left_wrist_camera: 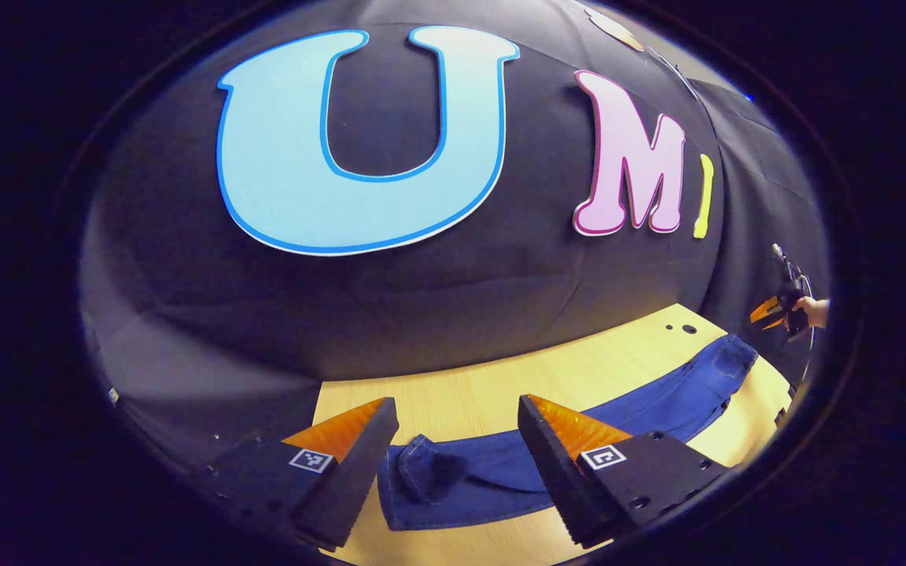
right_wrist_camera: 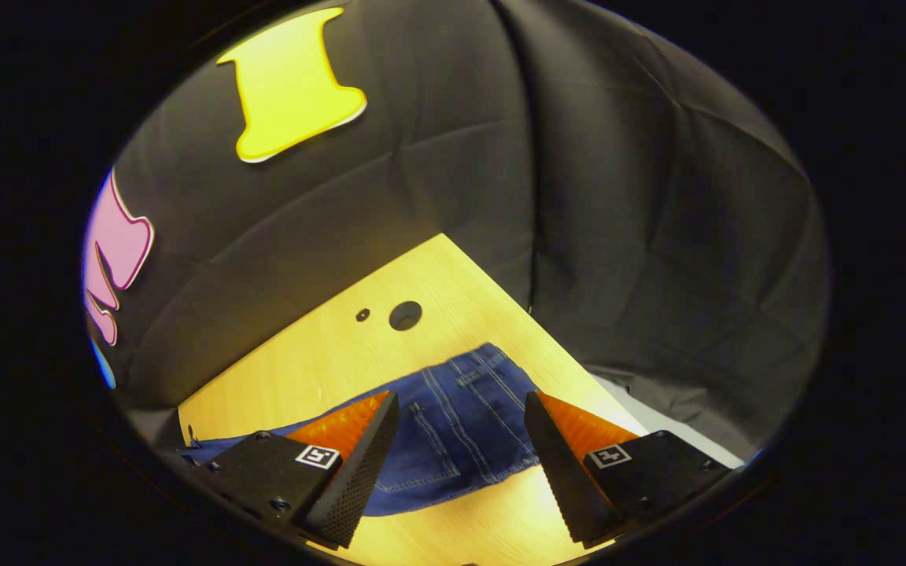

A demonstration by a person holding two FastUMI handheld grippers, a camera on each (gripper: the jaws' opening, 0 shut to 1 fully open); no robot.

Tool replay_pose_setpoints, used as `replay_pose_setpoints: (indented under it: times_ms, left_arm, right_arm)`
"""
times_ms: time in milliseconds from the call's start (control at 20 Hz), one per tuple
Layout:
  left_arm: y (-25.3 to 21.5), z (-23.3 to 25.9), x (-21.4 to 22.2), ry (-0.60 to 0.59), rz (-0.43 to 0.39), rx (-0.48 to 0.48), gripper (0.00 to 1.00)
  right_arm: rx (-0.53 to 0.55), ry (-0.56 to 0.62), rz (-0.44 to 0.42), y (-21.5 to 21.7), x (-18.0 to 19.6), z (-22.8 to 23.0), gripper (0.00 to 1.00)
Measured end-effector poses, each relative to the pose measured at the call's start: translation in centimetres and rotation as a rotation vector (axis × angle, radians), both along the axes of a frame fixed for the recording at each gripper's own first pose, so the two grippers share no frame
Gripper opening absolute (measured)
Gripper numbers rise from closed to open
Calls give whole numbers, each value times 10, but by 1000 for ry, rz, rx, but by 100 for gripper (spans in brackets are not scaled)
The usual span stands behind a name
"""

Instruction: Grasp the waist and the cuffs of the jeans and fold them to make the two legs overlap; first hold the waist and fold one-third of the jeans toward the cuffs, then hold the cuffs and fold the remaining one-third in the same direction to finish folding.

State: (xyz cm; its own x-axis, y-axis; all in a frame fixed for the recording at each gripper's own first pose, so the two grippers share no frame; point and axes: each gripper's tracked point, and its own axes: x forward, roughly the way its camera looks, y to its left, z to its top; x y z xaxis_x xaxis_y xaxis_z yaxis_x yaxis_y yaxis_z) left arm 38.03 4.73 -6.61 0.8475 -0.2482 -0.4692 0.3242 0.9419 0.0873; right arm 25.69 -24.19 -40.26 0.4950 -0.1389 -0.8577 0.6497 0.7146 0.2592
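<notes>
Lower centre, the left gripper (left_wrist_camera: 457, 440) hangs with jaws apart above blue denim jeans (left_wrist_camera: 579, 424) lying on the pale wooden table (left_wrist_camera: 500, 377).

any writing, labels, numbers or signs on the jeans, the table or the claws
No words or numbers can be read.
Left claw: a square black-and-white coded marker on each finger, a pattern and not text.
Right claw: the same kind of marker on each finger, no text.
Jeans: stitching alone, no readable label or brand.
Table: bare wood, no print.
</notes>
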Motion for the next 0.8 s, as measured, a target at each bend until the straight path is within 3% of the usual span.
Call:
replay_pose_setpoints:
  times_ms: [200,350,550,700,750,800]
  left_arm:
    - [-3,6,-50,7,9,-52,98]
    - [4,-9,-83,48,3,-7,98]
    - [6,-26,-111,94,-7,63,98]
    - [2,-31,-119,106,-1,64,98]
    - [-1,-32,-121,109,1,53,98]
    - [-2,-35,-123,116,4,46,98]
  right_arm:
    - [78,125,-100,6,-35,-44,99]
    - [106,200,-165,8,-49,-77,99]
    - [158,224,-253,6,-47,-95,99]
    - [121,205,-272,0,-48,-100,97]
    - [115,204,-266,-3,-52,-98,94]
    - [159,179,-267,0,-48,-92,73]
